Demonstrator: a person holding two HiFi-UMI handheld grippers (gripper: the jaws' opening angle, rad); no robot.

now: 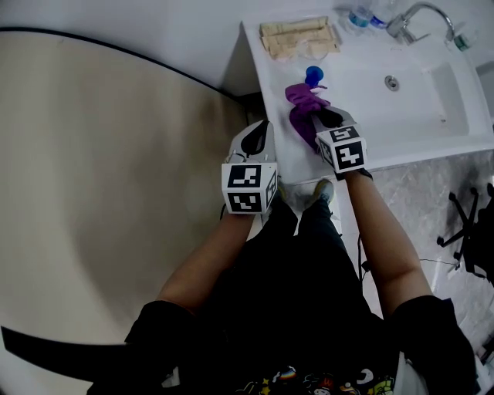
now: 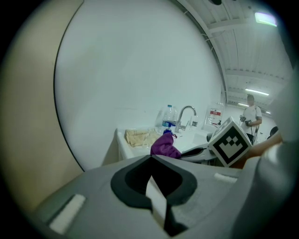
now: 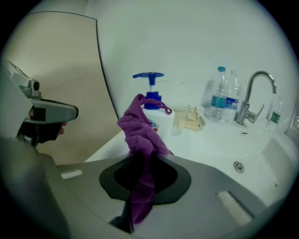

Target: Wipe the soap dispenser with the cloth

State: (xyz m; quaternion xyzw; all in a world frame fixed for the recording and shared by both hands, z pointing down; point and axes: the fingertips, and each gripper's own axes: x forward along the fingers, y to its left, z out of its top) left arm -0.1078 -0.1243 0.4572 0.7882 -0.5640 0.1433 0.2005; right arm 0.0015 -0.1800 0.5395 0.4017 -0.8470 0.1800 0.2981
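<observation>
The soap dispenser (image 1: 312,75), with a blue pump top, stands on the white counter (image 1: 278,92) near its left edge. In the right gripper view the dispenser (image 3: 150,93) sits just behind a purple cloth (image 3: 140,135). My right gripper (image 1: 320,122) is shut on that cloth (image 1: 303,108), holding it bunched up against the dispenser's front. The cloth hides the bottle's lower body. My left gripper (image 1: 258,139) hangs off the counter's left side, shut, with nothing in it. From the left gripper view the cloth (image 2: 164,146) shows beyond its jaws.
A sink basin (image 1: 432,92) with a faucet (image 1: 421,19) fills the counter's right part. Folded beige towels (image 1: 299,36), a clear glass (image 3: 179,116) and water bottles (image 3: 222,95) stand at the back. An office chair (image 1: 467,231) is at the right. A person (image 2: 252,114) stands far off.
</observation>
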